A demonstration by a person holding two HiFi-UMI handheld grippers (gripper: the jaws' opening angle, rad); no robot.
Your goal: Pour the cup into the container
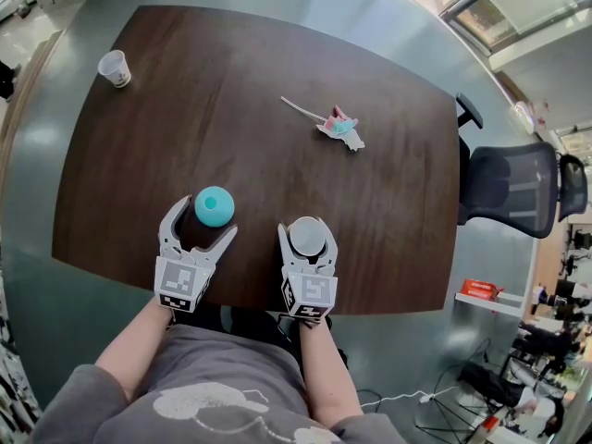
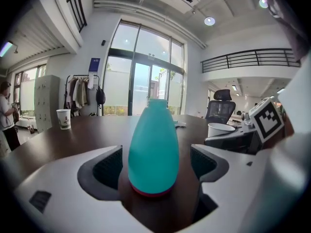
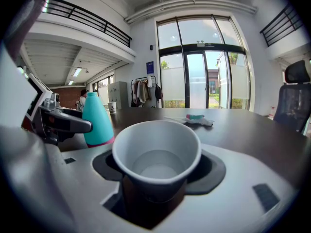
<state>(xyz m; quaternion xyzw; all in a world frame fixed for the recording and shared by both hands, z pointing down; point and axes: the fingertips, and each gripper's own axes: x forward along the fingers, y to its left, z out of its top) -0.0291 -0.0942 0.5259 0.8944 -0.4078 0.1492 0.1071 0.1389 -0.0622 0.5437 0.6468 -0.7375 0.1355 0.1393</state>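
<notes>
Teal container (image 2: 153, 149) loose, cup (image 3: 156, 154) gripped.

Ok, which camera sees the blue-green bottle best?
The left gripper view: the blue-green bottle stands big, whole and upright in the middle. The head view shows only its round top from above. The right gripper view shows it small, left of the white cup.

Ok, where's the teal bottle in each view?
Head view: teal bottle lower left, between the left gripper's open fingers.
Left gripper view: bottle dead centre, upright.
Right gripper view: bottle at left, beyond the white cup.
Shared landmark: the white cup held in the right gripper.
</notes>
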